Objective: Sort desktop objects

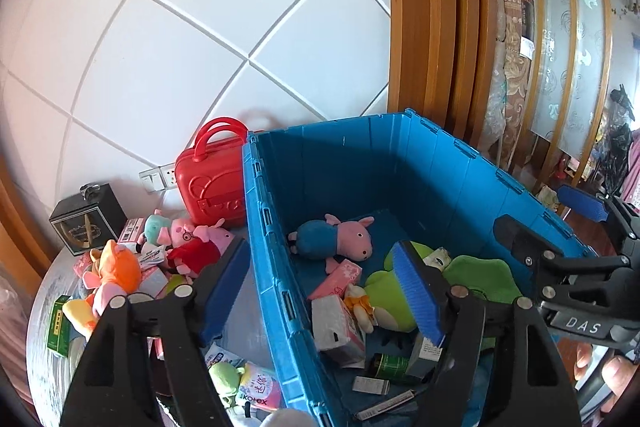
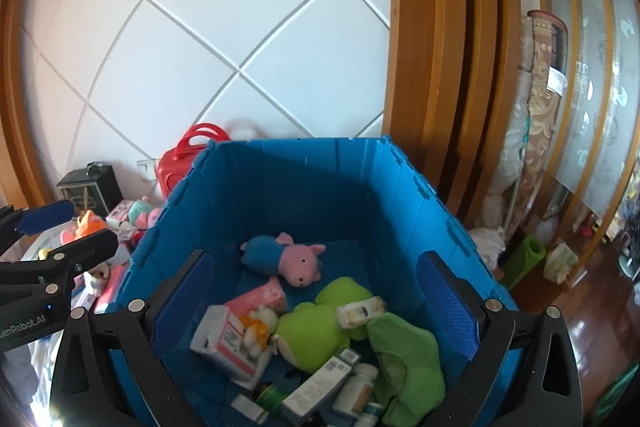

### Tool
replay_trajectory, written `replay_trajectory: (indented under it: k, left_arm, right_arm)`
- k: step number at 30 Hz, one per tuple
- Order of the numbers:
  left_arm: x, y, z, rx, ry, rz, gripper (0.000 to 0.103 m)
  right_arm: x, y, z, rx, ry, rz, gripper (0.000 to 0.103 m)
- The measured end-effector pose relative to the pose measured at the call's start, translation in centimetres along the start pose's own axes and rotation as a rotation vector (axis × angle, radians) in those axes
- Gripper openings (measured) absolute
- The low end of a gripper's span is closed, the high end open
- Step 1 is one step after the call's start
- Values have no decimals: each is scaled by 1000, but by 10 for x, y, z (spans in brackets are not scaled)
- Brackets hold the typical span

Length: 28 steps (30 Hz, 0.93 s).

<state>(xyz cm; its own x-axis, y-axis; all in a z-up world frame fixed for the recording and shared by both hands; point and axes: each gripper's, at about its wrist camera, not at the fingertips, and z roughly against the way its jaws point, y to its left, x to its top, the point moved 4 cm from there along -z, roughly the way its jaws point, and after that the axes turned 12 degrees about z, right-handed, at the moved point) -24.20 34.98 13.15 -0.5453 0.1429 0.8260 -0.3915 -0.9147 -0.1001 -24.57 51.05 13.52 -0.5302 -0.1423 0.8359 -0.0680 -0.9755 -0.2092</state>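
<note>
A: How do the 2 grippers stand?

B: The left gripper (image 1: 326, 283) has its blue-padded black fingers spread wide with nothing between them. It straddles the left wall of the tall blue plastic folding crate (image 1: 264, 227): 1 finger hangs over the desk, the other inside the crate. The right gripper (image 2: 316, 299) is also spread wide and bare, both fingers above the crate's open top.

A: What lies below the right gripper?

B: On the crate floor, a pink pig plush in a blue shirt (image 2: 286, 261) lies toward the far wall. Nearer are a bright green frog plush (image 2: 320, 323), a pink and white tissue packet (image 2: 224, 337) beside the left wall, a small white and orange plush (image 2: 258, 327) touching that packet, a white pill bottle (image 2: 358, 387), a grey and white carton (image 2: 316, 391) and a dark green bottle (image 2: 272, 395) at the near edge.

A: And outside the crate?

B: On the silvery round desk (image 1: 46, 307), left of the crate, a pile waits: an orange and pink plush (image 1: 114, 271), a pink pig plush in a red dress (image 1: 200, 247), a small green carton (image 1: 58, 323) near the desk's left edge and a pink Kotex packet (image 1: 260, 387) near the crate wall. A red hard-shell handbag (image 1: 212, 183) stands at the far edge, touching the crate's far-left corner. A black cube-shaped box (image 1: 88, 223) sits at the far-left edge.
</note>
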Motion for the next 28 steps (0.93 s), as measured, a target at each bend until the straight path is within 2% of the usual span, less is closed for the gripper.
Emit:
replay_trajectory:
  k: [4, 8, 11, 14, 22, 28]
  left_arm:
    - [-20, 17, 27, 11, -37, 9, 80]
    - [-33, 34, 45, -28, -9, 31, 81]
    - [-44, 43, 56, -13, -2, 26, 81]
    - [-54, 50, 67, 15, -7, 27, 81]
    - [-68, 65, 91, 11, -9, 15, 81]
    - [-70, 72, 100, 4, -23, 19, 81]
  right_arm:
    - [-12, 22, 31, 28, -14, -9, 103]
    - [-24, 45, 50, 42, 10, -13, 103]
    - [-35, 59, 63, 51, 28, -18, 103]
    - [-44, 74, 73, 43, 44, -7, 103]
    - [-56, 102, 92, 13, 51, 16, 103]
    - [-56, 108, 99, 1, 50, 9, 103]
